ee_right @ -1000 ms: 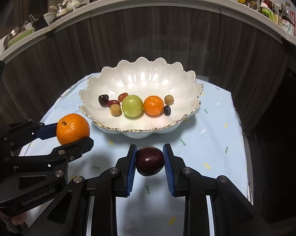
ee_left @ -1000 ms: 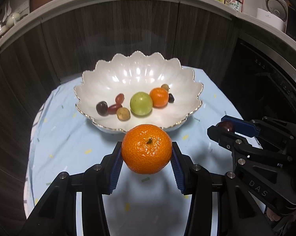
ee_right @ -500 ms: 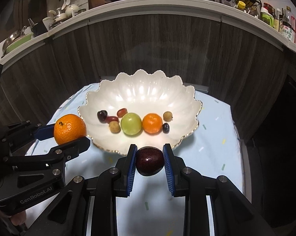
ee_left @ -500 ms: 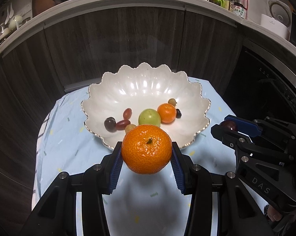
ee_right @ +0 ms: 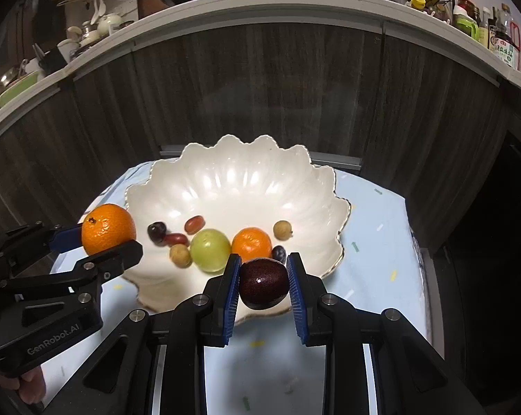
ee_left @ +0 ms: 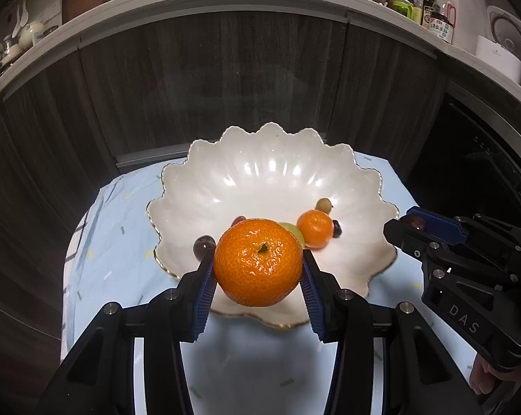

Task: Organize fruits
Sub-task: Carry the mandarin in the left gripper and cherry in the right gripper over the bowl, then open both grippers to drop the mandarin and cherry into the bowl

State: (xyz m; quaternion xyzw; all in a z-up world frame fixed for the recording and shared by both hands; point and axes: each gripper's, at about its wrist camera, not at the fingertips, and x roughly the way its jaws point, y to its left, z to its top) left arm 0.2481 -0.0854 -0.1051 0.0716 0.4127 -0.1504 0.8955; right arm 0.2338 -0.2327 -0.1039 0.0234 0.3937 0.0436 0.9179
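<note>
Now my left hand-held gripper point(ee_left: 258, 269) pinches the mandarin point(ee_left: 258, 262) over the near rim of the scalloped bowl point(ee_left: 274, 180), my right hand-held gripper point(ee_right: 264, 285) a dark plum point(ee_right: 263, 283). I'd carry both past the rim, lower, then release gently into bare spots.

Small worktop point(ee_right: 381, 242) under pale blue cloth with scattered multicoloured confetti flecks, dark wood-grain cabinet fronts point(ee_right: 260, 97) behind. Directly on cloth: one wide white scalloped-rim ceramic bowl with thin gold edge point(ee_right: 163, 186), sitting mid-worktop toward far edge. Cloth visible on left, right and near side of bowl point(ee_left: 98, 242).
</note>
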